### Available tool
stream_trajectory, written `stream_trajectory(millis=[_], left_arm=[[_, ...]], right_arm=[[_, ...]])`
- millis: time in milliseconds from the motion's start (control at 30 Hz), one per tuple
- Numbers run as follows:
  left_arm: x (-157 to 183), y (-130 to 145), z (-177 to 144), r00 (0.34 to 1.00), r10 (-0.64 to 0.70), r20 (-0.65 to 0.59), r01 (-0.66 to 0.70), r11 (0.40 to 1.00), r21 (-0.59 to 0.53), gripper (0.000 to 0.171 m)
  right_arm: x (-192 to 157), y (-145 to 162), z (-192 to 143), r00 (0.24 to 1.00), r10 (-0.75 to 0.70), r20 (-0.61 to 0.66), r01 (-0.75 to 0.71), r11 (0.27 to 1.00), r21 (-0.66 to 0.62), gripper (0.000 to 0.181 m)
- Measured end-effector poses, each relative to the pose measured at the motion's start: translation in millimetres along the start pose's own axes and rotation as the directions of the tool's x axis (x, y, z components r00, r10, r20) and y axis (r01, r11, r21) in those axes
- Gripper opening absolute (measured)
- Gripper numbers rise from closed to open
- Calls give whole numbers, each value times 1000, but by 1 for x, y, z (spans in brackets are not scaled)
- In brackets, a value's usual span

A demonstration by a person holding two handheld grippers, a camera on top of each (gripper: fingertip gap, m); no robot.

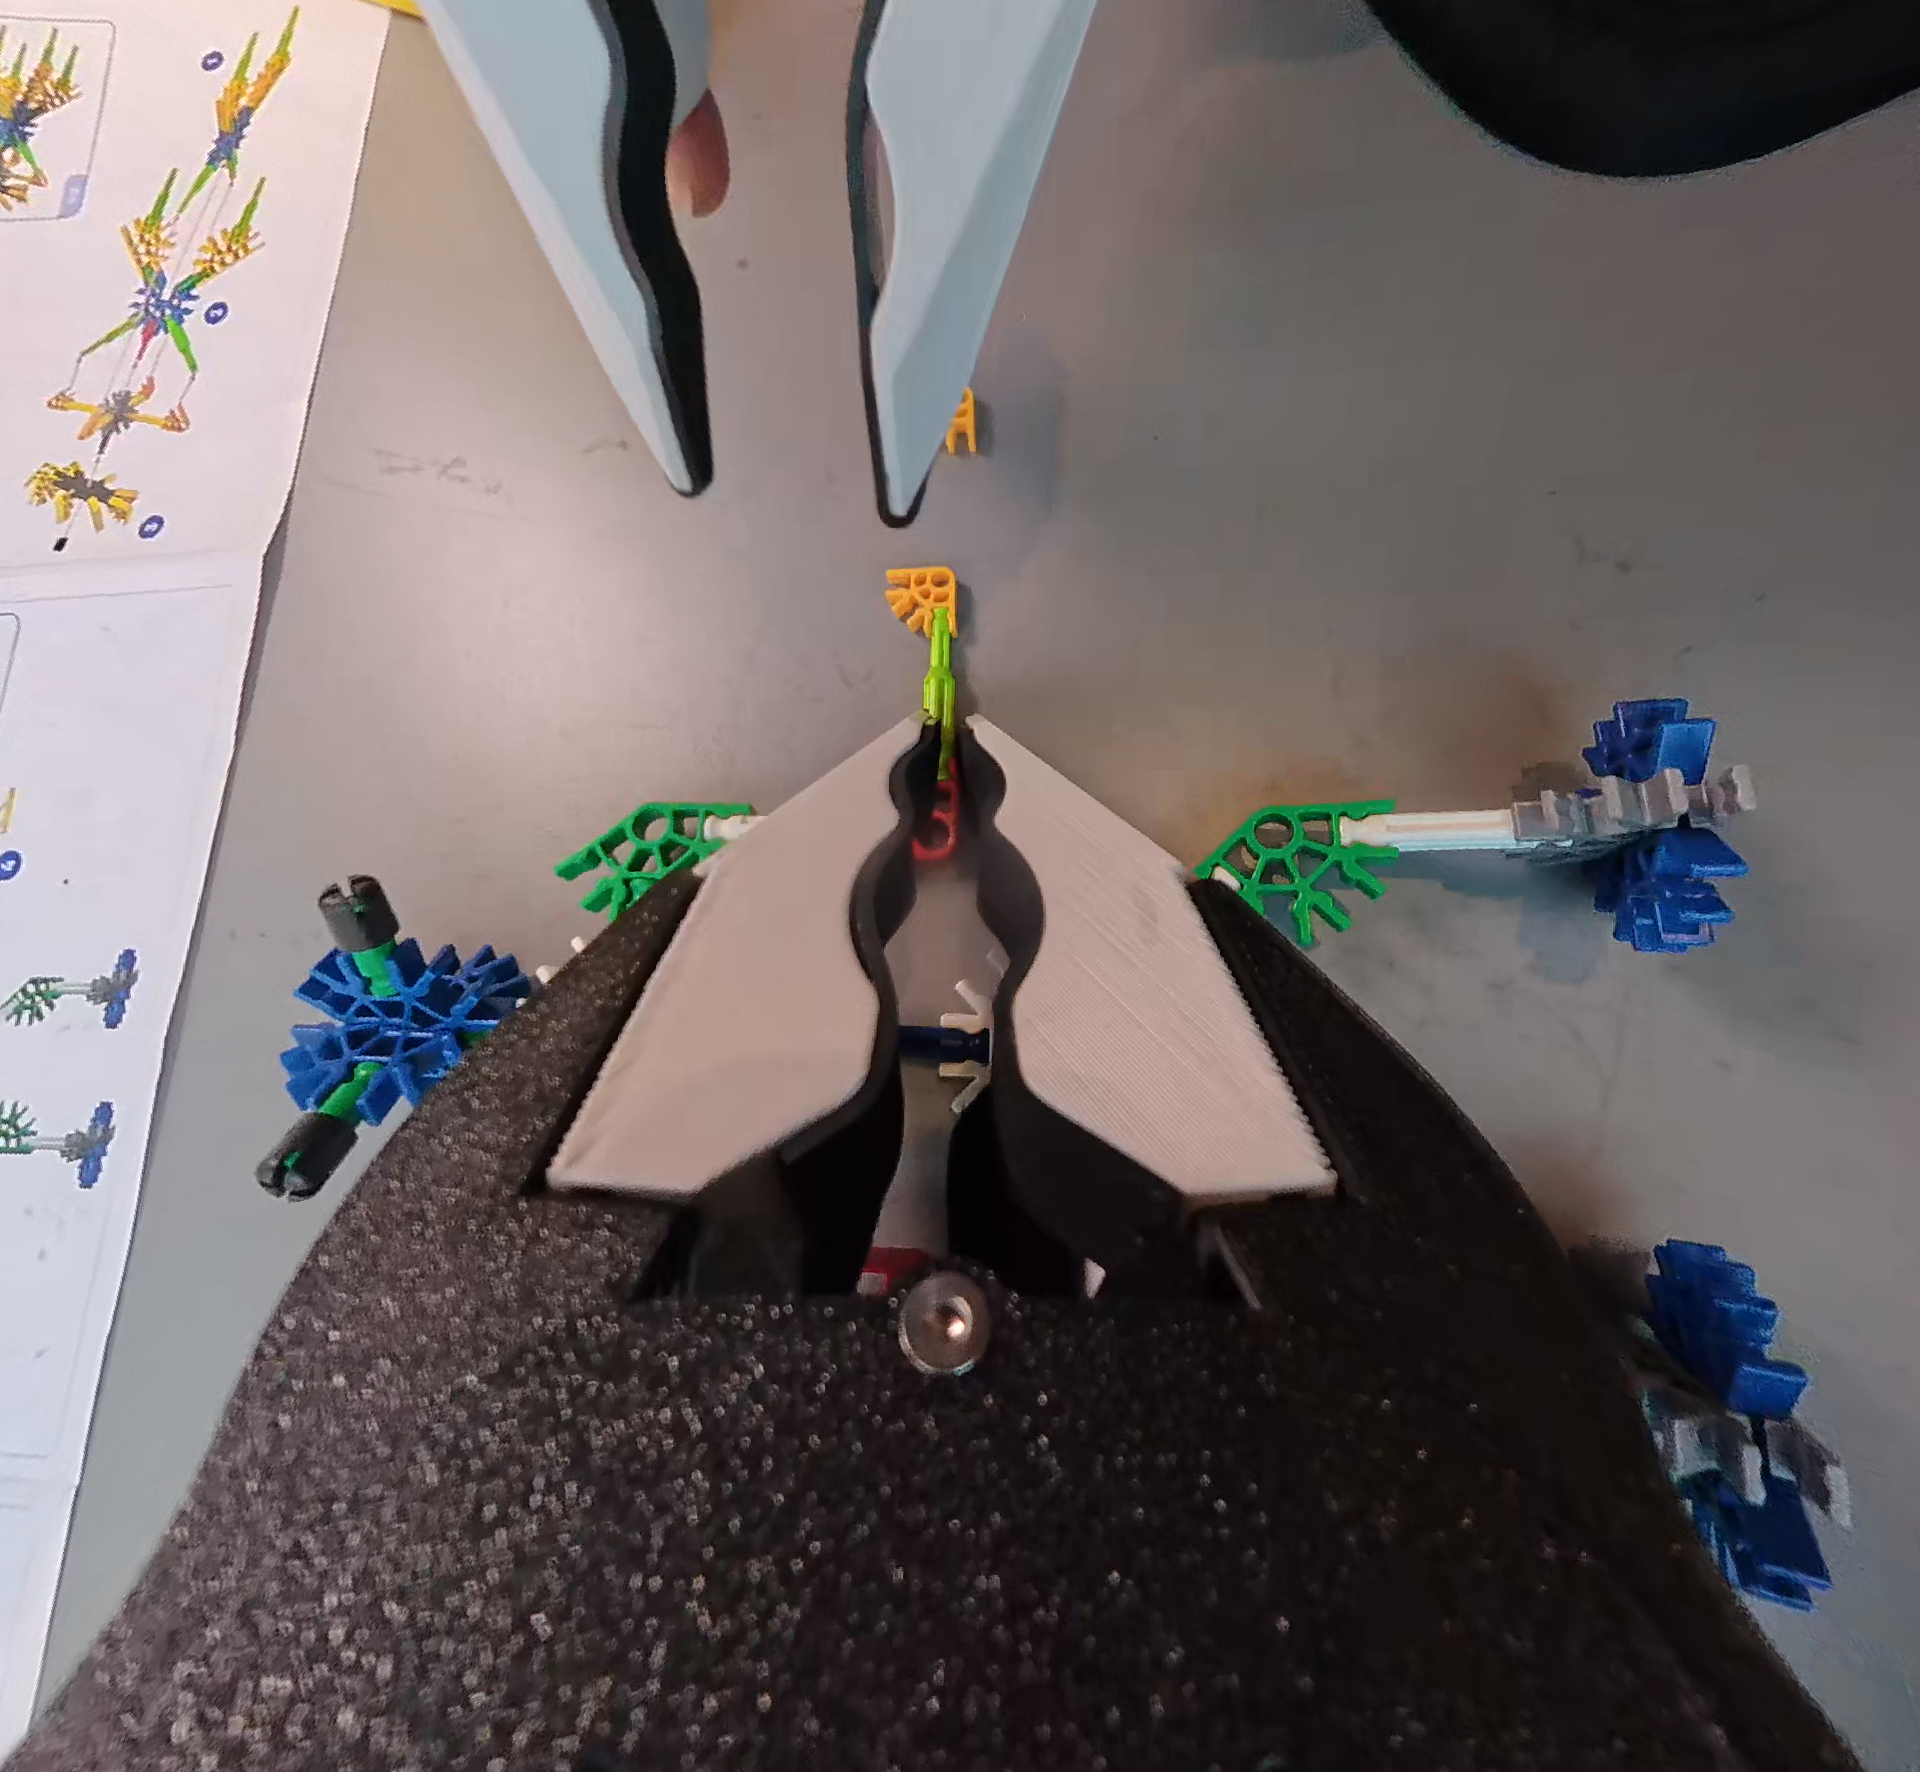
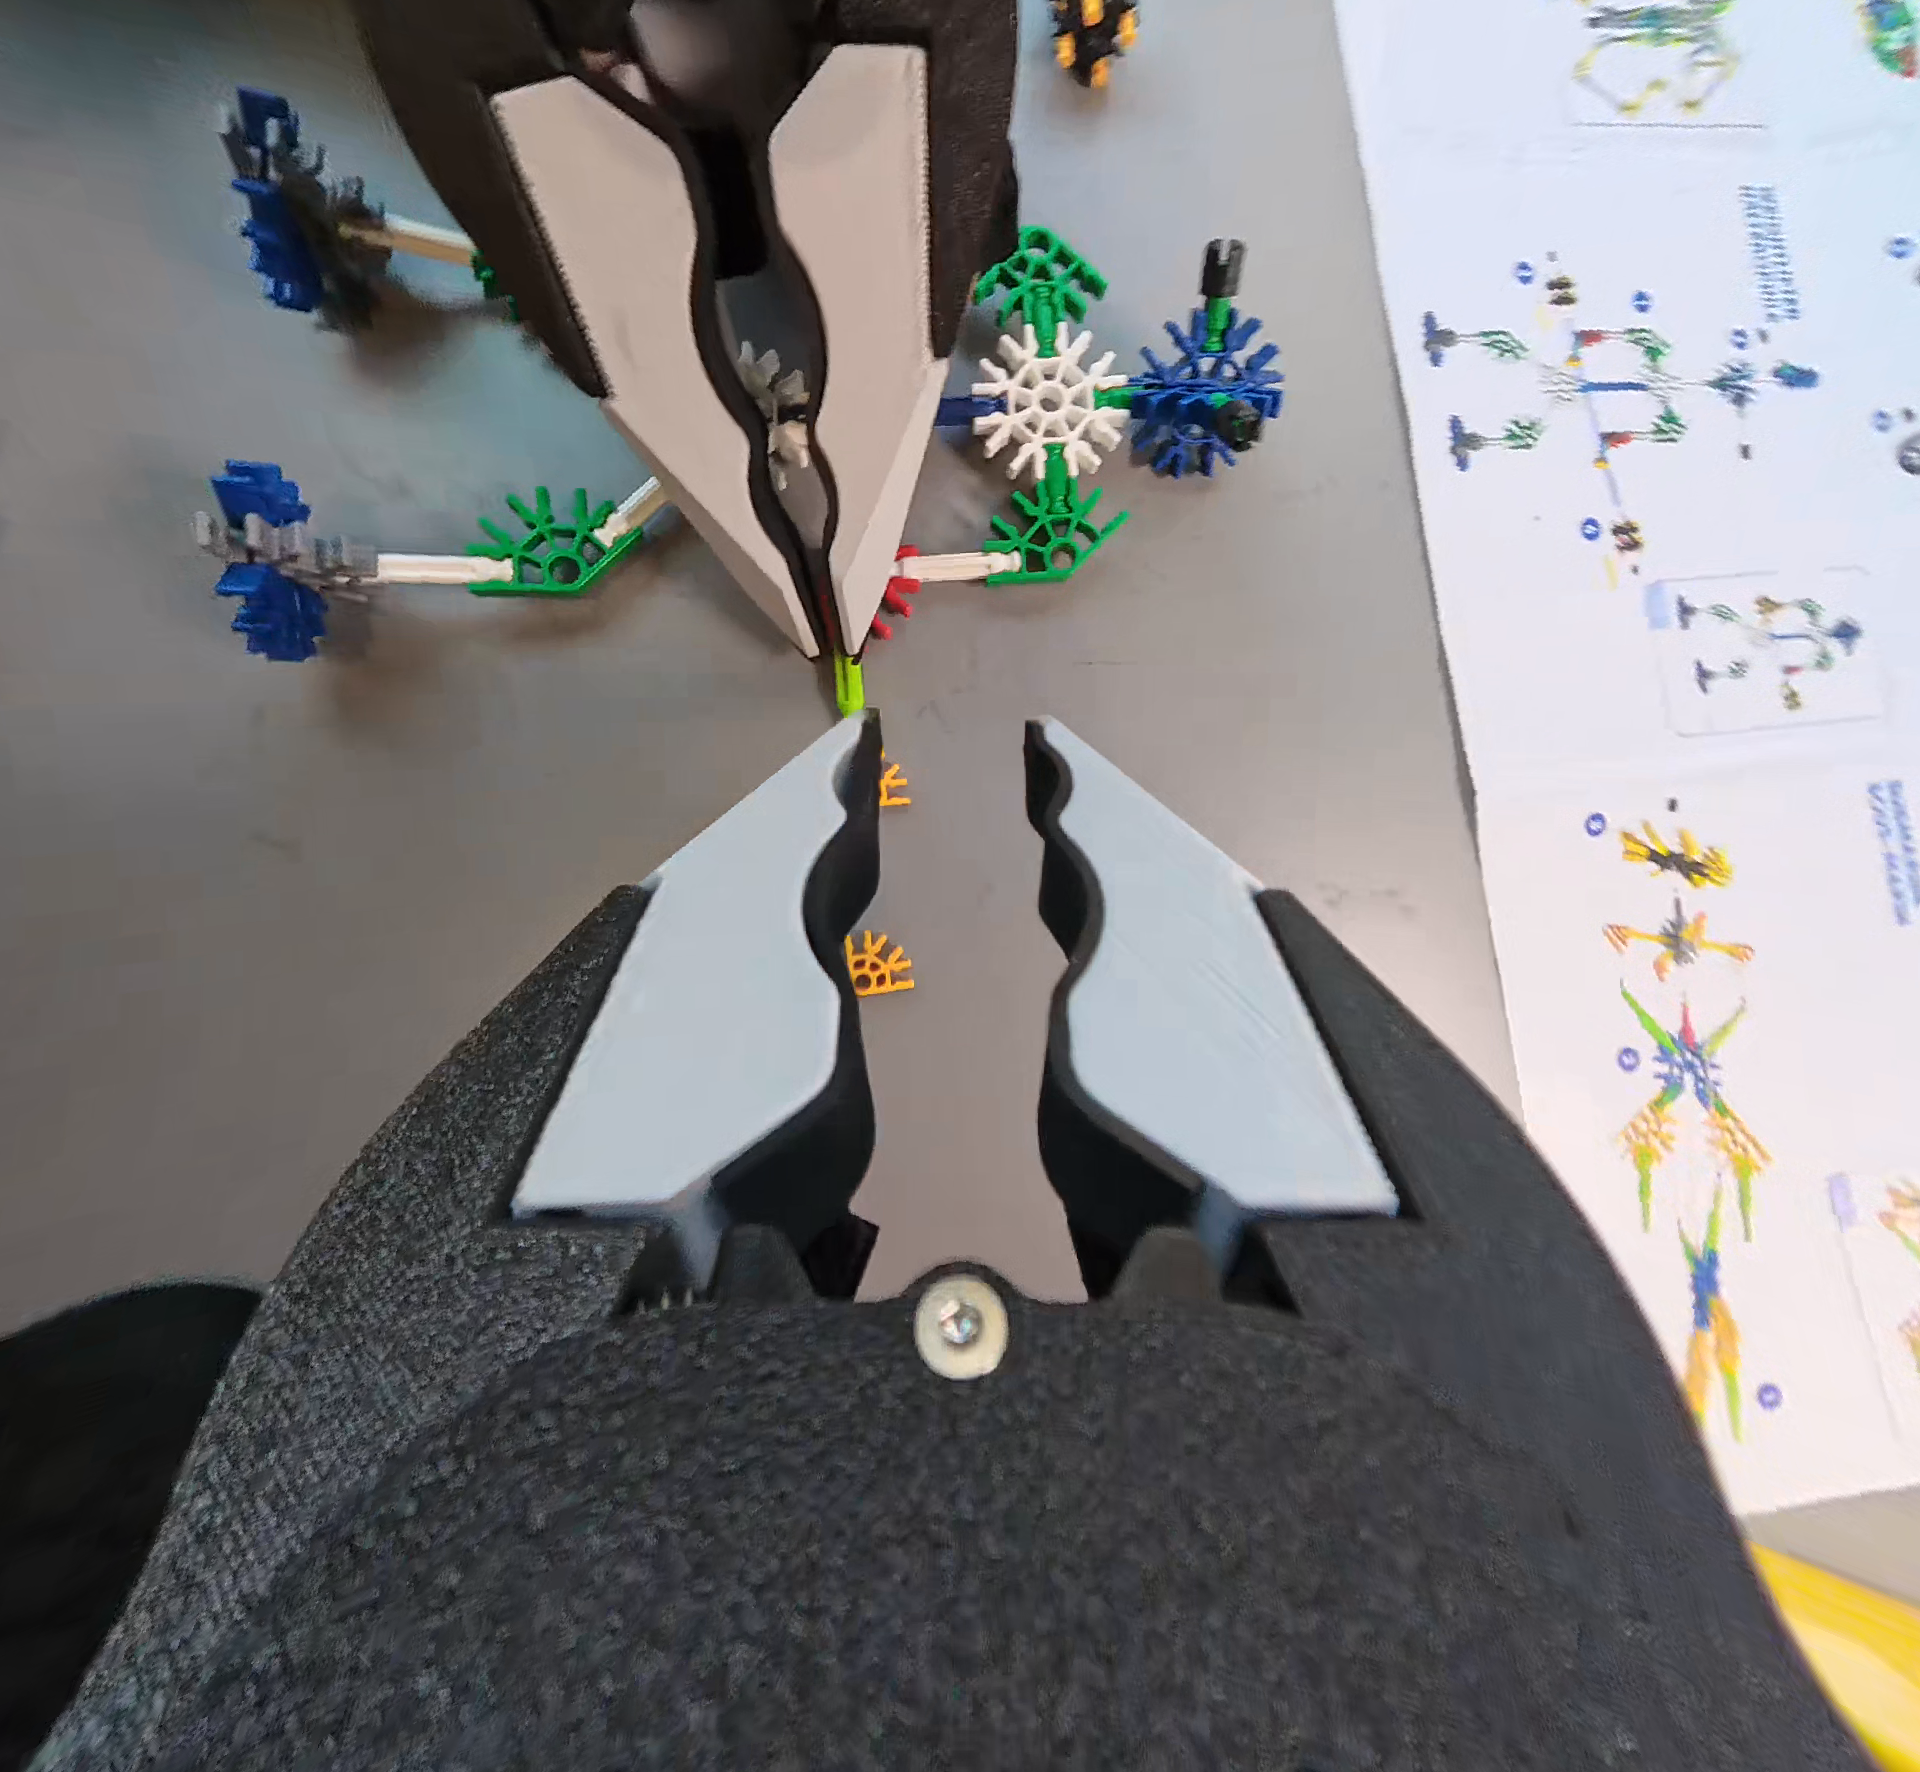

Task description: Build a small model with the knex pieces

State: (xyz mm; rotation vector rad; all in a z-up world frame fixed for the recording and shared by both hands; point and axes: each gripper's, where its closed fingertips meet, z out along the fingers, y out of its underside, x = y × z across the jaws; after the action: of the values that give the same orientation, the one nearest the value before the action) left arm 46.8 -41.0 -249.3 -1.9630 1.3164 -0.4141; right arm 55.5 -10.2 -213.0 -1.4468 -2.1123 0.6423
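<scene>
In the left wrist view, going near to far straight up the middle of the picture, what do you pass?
Left hand-held gripper, shut on the light green rod → orange connector on the rod's far end → right hand-held gripper, open, pointing back toward the camera.

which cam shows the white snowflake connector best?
Right wrist view. The white snowflake connector lies flat and fully visible, beside the left claw, with green pieces and a blue connector joined around it. In the left wrist view only a sliver of white spokes shows between that claw's fingers; which connector it is, I cannot tell.
</scene>
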Motion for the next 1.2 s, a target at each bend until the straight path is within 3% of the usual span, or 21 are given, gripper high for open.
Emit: stream_trajectory(millis=[67, 133, 200, 233, 300, 400, 467, 567, 767, 1033, 1100, 1200], left_arm=[[0, 0, 0, 1000, 0, 8, 0, 1000, -3, 4], [-3, -4, -2, 1000, -4, 26, 4, 1000, 17, 11], [-2, -21, -10, 999, -45, 14, 44, 993, 106, 16], [-4, -31, -17, 997, -68, 18, 65, 985, 159, 19], [-15, -46, -39, 991, -121, 56, 103, 961, 257, 24], [-36, -58, -83, 966, -225, 131, 160, 911, 381, 33], [-47, -51, -112, 936, -298, 187, 194, 881, 432, 36], [-47, -20, -142, 880, -399, 258, 257, 856, 449, 36], [-17, 51, -155, 788, -527, 319, 382, 824, 418, 36], [-15, 55, -146, 794, -507, 334, 361, 837, 412, 34], [-14, 55, -141, 802, -506, 316, 369, 837, 404, 34], [-9, 55, -135, 815, -502, 291, 375, 838, 396, 32]], right_arm=[[7, -1, -8, 994, 71, -86, -65, 995, 72, 0], [9, -2, -15, 980, 156, -125, -136, 978, 157, 0], [18, -3, -23, 951, 233, -201, -181, 952, 248, 0], [23, 1, -26, 936, 260, -238, -194, 944, 267, 4], [23, 15, -26, 930, 252, -268, -202, 959, 201, 35], [13, 30, -27, 952, 204, -227, -182, 977, 116, 43], [7, 36, -24, 963, 214, -166, -199, 975, 103, 43], [-5, 45, -16, 974, 212, -82, -209, 977, 49, 49], [-21, 61, -6, 983, 182, -8, -182, 982, -46, 49], [-23, 61, 0, 981, 192, 13, -191, 980, -55, 27], [-23, 61, 0, 980, 200, 16, -199, 978, -58, 13], [-22, 57, -3, 983, 184, -2, -184, 982, -48, 13]])
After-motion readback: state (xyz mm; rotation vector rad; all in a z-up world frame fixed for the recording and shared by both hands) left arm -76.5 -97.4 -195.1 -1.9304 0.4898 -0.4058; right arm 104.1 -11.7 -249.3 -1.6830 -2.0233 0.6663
